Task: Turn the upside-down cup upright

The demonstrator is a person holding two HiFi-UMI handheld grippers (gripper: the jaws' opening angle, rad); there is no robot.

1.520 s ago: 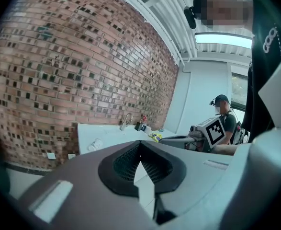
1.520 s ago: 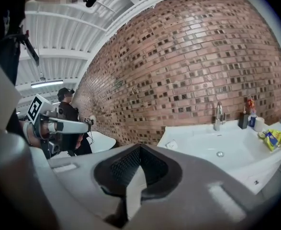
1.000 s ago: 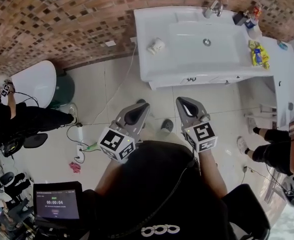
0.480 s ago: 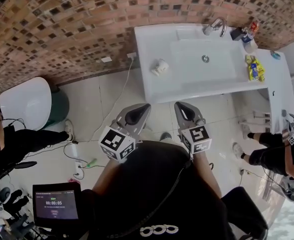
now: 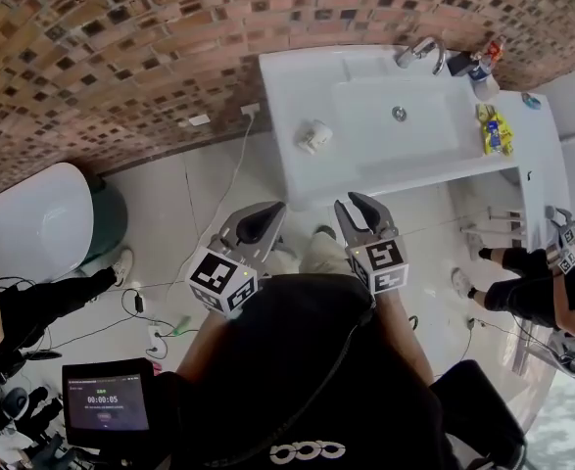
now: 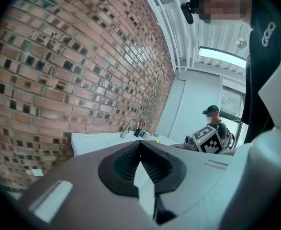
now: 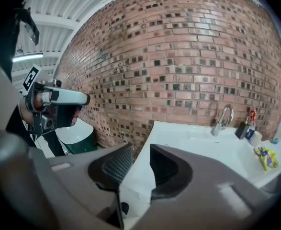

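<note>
A small white cup-like thing [image 5: 483, 87] stands at the back right of the white sink counter [image 5: 297, 86], beside dark bottles; in the right gripper view the same cup [image 7: 255, 137] shows far off, and whether it is upside down I cannot tell. Both grippers hang over the tiled floor, short of the counter's front edge. My left gripper [image 5: 267, 208] is shut, its pads meeting with nothing in them [image 6: 140, 145]. The jaws of my right gripper [image 5: 357, 202] are opening, with a narrow gap [image 7: 141, 152] and nothing between them.
A faucet [image 5: 420, 49] stands behind the basin. A crumpled white thing [image 5: 313, 135] and a yellow packet [image 5: 491, 129] lie on the counter. A white toilet [image 5: 32, 223] and green bin [image 5: 108, 218] stand left. People stand at both sides. Cables cross the floor.
Both grippers have moved forward toward the sink counter, which now lies closer below them. The right gripper's jaws have parted slightly; the left stays shut.
</note>
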